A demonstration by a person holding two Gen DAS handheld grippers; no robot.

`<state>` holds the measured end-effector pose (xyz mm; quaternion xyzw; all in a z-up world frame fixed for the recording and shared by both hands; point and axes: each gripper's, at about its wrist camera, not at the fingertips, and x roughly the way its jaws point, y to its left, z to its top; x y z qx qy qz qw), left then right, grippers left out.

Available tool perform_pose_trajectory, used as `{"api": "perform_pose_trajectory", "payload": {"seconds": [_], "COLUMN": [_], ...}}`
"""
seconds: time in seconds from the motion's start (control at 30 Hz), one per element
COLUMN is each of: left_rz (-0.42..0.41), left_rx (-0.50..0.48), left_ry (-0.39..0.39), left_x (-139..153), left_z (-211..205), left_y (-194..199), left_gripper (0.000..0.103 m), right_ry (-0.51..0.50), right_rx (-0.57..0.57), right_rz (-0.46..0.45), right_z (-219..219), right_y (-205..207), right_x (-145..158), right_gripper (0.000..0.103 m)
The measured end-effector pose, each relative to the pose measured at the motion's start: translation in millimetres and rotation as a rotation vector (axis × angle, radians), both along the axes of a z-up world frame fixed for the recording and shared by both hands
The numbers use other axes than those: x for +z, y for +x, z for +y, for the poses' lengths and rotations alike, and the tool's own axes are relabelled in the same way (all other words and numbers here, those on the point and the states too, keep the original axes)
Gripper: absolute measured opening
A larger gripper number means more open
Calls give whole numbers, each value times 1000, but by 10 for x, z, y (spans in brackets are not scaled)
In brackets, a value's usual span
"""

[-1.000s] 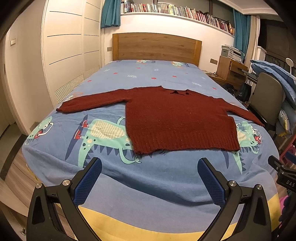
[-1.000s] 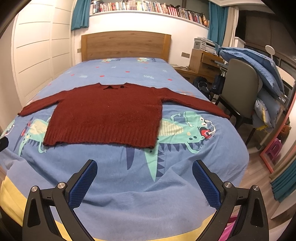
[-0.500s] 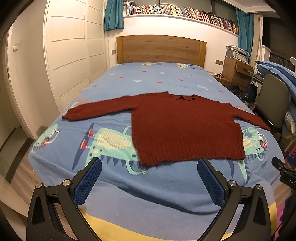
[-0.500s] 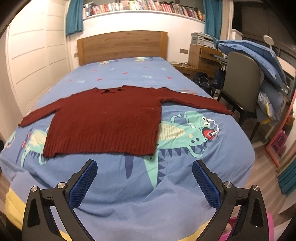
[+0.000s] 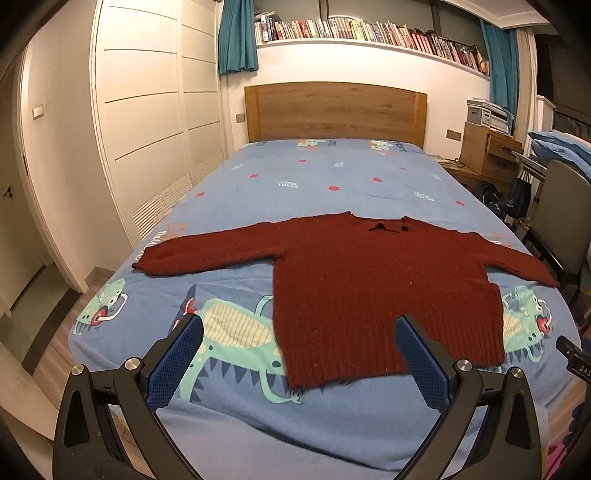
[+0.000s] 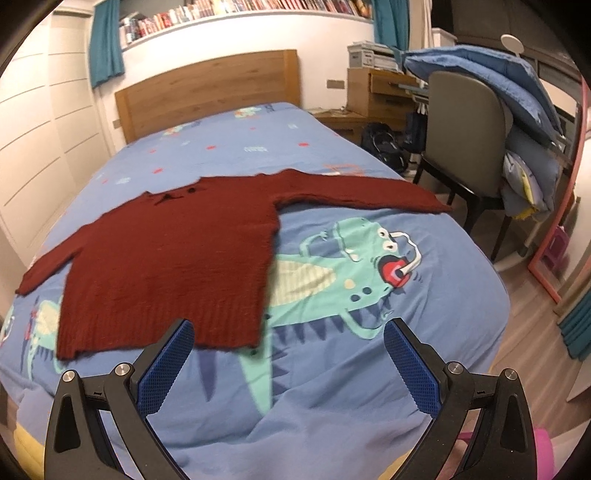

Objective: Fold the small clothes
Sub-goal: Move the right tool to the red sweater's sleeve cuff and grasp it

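Left gripper (image 5: pixel 298 349) view alone shows wardrobe (image 5: pixel 147 129)

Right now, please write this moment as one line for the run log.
stage: approach | sweater: flat, unfolded on bed | left hand-held gripper: open, empty | right hand-held gripper: open, empty

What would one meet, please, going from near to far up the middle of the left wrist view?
The open left tongs → sweater hem → sweater collar → bare blue bedsheet → wooden headboard → bookshelf.
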<state>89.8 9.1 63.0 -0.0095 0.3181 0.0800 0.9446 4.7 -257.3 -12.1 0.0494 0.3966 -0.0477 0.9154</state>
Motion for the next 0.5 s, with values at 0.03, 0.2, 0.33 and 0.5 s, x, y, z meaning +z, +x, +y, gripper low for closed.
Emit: {"api": "perform_pose_trajectory", "payload": {"seconds": [0.03, 0.2, 0.33, 0.5], "left_rz": [5, 18, 34, 56], "left_rx": [1, 20, 46, 66], "left_ry": [1, 34, 39, 30], "left_x": [-16, -89, -178, -290], "left_z": [-4, -4, 43, 83], "left_y": [56, 297, 500, 747], "left_gripper": [102, 102, 102, 102], "right_ry": [1, 19, 47, 78], "right_rx": [-6, -63, -94, -113], "right_rz": [9, 52, 81, 125], "right_z": [-61, -422, -665, -982], "right_y": [55, 371, 634, 1084], "right_x": [-30, -202, -346, -597], "right_gripper": [102, 102, 102, 102]}}
